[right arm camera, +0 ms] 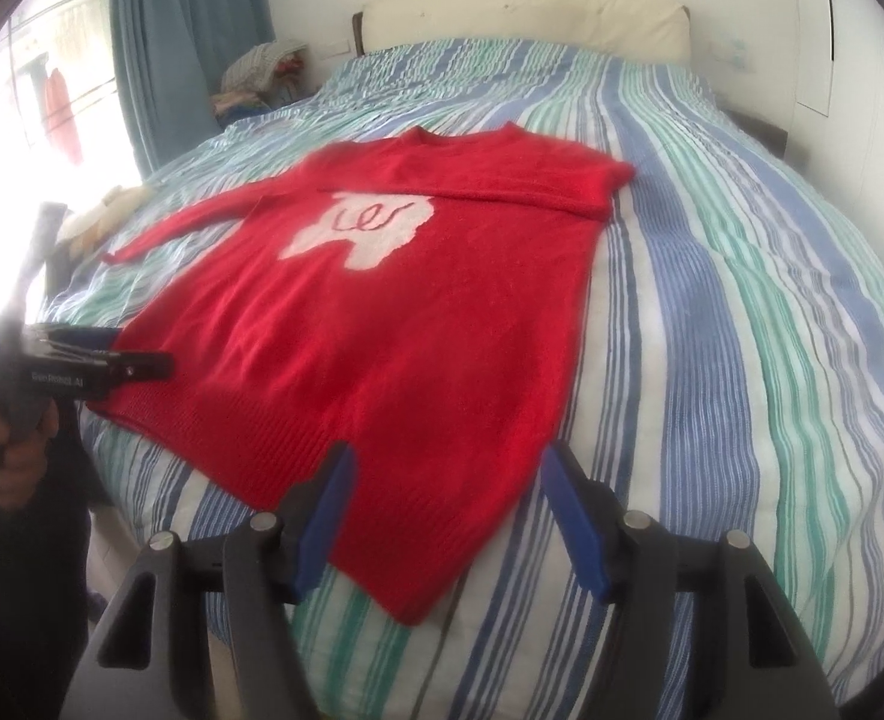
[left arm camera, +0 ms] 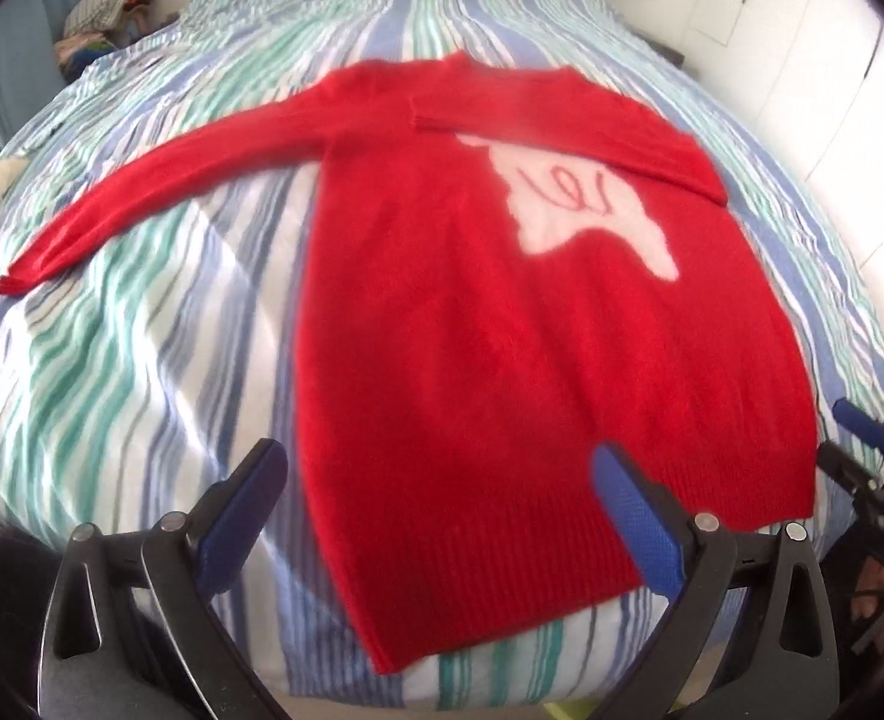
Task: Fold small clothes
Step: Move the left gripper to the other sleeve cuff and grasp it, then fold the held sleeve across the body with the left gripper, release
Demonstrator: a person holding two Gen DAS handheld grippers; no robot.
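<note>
Both claws hang over the near hem of the red sweater. My left gripper [left arm camera: 436,492] stands wide open with nothing between its blue pads; in its own view the hem lies under the gap, and I cannot tell whether the fingertips touch the knit. My right gripper [right arm camera: 448,480] is parted about halfway to wide, also empty, straddling the hem's right corner from above.

Going down in size from there: the bed [right arm camera: 742,300], under a blue, green and white striped cover, fills both views, with a cream headboard [right arm camera: 526,12] at the far end. The red sweater [right arm camera: 382,312] lies flat on the cover, front up, its long axis running from the ribbed hem at the bed's near edge to the neckline pointing toward the headboard. Its right-hand sleeve is folded across the chest, just above the white patch [right arm camera: 361,225] with a red squiggle. The other sleeve [left arm camera: 160,180] stretches straight out to the left of the body. A heap of clothes [right arm camera: 262,69] sits left of the headboard, beside a blue curtain [right arm camera: 184,30].
</note>
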